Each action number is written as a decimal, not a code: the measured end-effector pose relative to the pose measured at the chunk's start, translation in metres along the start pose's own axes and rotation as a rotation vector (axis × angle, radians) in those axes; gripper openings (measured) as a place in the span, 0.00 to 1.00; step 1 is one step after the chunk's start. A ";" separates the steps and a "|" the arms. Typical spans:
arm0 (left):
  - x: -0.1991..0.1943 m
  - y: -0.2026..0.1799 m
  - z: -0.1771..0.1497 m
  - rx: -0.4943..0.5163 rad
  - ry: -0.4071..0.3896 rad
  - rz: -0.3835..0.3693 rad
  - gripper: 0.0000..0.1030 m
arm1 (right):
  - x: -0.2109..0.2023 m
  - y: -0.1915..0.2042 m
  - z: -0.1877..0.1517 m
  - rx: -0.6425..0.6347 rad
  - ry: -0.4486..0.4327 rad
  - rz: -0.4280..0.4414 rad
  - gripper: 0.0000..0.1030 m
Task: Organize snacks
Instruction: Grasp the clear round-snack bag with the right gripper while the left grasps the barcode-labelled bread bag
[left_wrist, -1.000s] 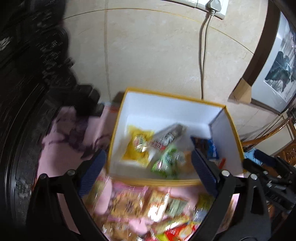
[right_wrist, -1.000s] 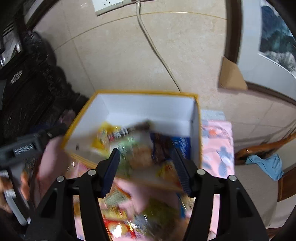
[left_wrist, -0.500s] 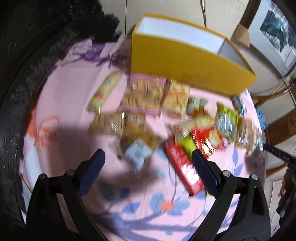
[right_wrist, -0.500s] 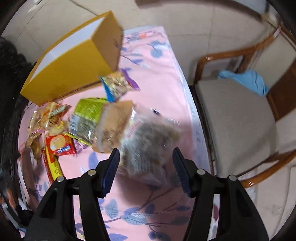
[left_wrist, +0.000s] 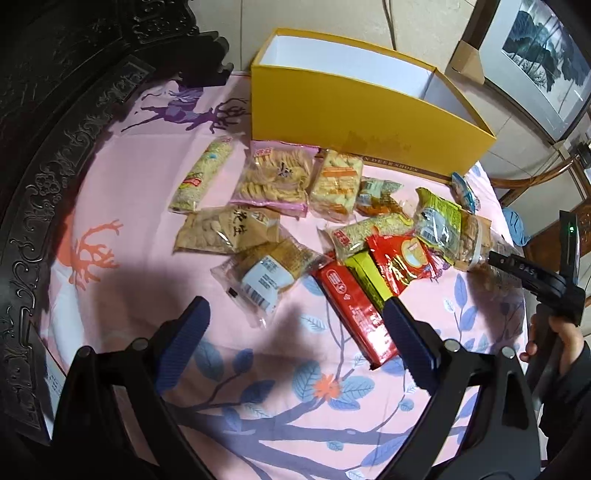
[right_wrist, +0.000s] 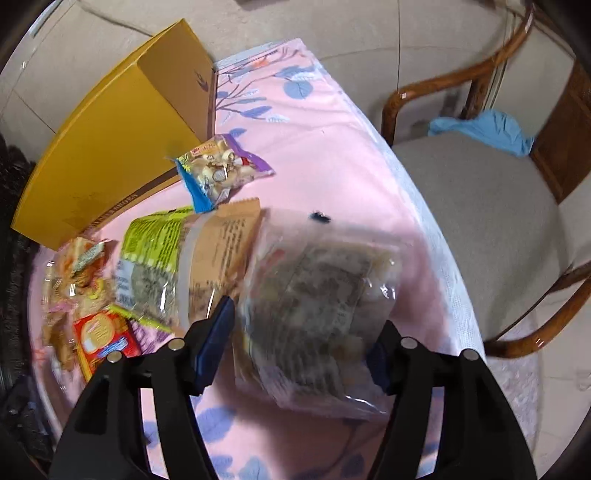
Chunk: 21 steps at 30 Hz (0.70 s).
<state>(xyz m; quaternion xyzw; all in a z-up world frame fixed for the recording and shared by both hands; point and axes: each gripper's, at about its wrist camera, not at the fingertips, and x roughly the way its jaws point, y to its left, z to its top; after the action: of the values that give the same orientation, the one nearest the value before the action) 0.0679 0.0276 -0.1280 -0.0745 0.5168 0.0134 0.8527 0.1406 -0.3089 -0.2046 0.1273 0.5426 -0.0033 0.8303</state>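
Several snack packets lie on a pink cloth in front of a yellow box (left_wrist: 354, 110), also in the right wrist view (right_wrist: 99, 155). My left gripper (left_wrist: 295, 332) is open and empty, above the cloth near a clear cracker packet (left_wrist: 269, 273) and a red packet (left_wrist: 354, 310). My right gripper (right_wrist: 299, 339) is open, its jaws on either side of a clear bag of brownish snacks (right_wrist: 317, 306) lying at the table's right side. It also appears in the left wrist view (left_wrist: 517, 266).
A wooden chair (right_wrist: 480, 206) with a blue cloth (right_wrist: 484, 129) stands right of the table. Dark carved furniture (left_wrist: 55, 110) borders the left side. A tiled wall and a framed picture (left_wrist: 543, 48) are behind the box.
Both grippers pulled back from over the box, tilted down and lowered toward the table. The right gripper has come down around the clear bag.
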 end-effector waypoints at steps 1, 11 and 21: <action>0.000 0.003 0.001 -0.007 -0.002 0.006 0.93 | 0.001 0.004 0.001 -0.026 -0.012 -0.017 0.60; 0.010 0.053 0.012 -0.089 0.032 0.076 0.93 | -0.037 0.017 -0.030 -0.153 -0.028 -0.008 0.35; 0.060 0.018 0.006 0.071 0.152 0.026 0.93 | -0.061 0.066 -0.064 -0.252 0.000 0.111 0.35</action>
<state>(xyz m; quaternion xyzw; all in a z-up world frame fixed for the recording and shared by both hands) 0.0992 0.0428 -0.1800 -0.0382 0.5810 0.0006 0.8130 0.0674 -0.2391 -0.1595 0.0519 0.5308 0.1107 0.8386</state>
